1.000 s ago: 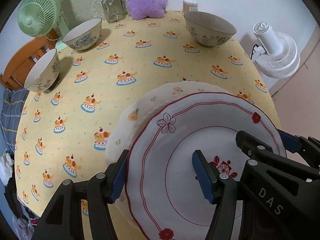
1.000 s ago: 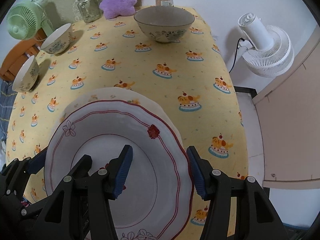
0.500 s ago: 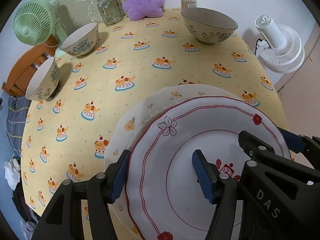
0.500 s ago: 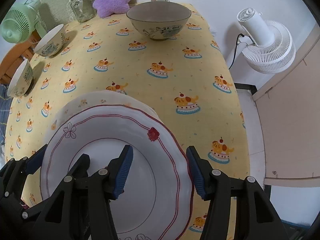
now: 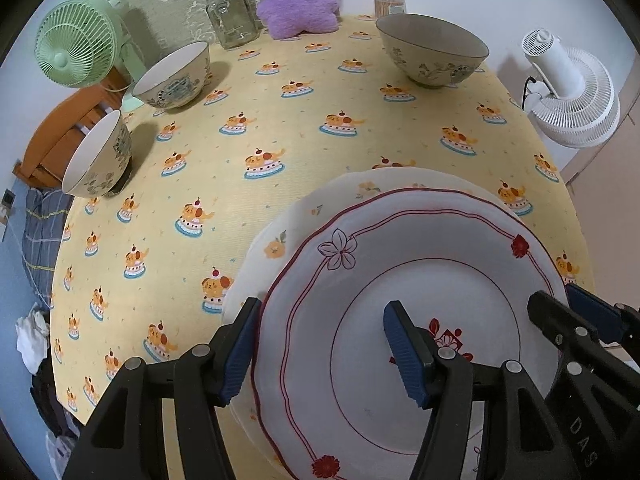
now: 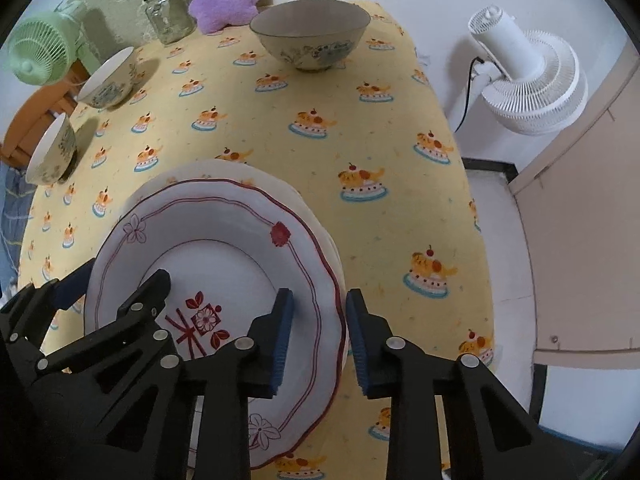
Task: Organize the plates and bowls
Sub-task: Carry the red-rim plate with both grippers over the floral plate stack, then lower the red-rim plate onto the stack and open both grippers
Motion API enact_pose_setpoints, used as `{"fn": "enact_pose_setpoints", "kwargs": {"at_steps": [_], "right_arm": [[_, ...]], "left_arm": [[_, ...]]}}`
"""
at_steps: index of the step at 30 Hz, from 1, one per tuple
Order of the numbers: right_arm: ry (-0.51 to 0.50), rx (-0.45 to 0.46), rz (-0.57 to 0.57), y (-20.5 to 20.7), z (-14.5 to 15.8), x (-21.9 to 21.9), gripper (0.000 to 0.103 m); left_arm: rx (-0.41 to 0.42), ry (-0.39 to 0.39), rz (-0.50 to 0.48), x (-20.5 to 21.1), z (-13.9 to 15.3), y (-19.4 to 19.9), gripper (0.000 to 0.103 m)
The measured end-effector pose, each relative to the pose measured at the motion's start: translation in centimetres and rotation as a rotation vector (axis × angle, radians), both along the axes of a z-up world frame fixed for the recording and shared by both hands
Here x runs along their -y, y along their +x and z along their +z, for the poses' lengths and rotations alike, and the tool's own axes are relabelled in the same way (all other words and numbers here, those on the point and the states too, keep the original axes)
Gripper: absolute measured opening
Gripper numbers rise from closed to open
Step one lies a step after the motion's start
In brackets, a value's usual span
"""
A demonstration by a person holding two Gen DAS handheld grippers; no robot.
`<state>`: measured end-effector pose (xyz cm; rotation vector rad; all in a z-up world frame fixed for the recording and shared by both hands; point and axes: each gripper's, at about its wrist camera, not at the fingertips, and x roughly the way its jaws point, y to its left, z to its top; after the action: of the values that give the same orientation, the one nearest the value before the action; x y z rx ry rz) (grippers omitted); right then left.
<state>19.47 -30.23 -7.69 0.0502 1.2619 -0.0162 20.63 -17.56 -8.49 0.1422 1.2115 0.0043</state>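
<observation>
Red-rimmed plate [image 5: 420, 280]: lying on the floral plate [image 5: 304, 216], near table edge. Your right gripper [image 6: 316, 334] is closing, jaws narrow astride its right rim; your left gripper [image 5: 320, 344] is straddling the left rim, half-wide, pads clear.

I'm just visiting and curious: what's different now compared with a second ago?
The right gripper is closing its jaws around the right rim of the red-trimmed plate; earlier they stood wide apart. The left gripper stays open astride the left rim. The plate underneath and the three bowls have not moved.
</observation>
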Motion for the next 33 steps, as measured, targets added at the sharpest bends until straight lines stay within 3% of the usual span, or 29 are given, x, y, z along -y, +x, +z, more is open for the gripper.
{"fn": "enact_pose_setpoints", "kwargs": {"at_steps": [21,30,31,33], "right_arm": [[-0.025,0.035,0.016,2.1,-0.1,-2.0,0.028],[-0.026,0.044,0.033,1.0,-0.1,-1.8,0.029],[-0.021,0.043,0.038,0.9,-0.1,-1.7,0.031],[0.0,0.039,0.04,0.6,-0.1,-1.6,0.064]], "left_arm": [[0.014,-0.006,0.025,-1.7,0.3,0.5,0.063],[0.01,-0.019,-0.006,-1.3,0.0,-0.8,0.075],[0.0,-0.033,-0.008,-1.3,-0.1,-1.1,0.08],[0.0,-0.05,-0.008,-1.2,0.0,-1.6,0.084]]}}
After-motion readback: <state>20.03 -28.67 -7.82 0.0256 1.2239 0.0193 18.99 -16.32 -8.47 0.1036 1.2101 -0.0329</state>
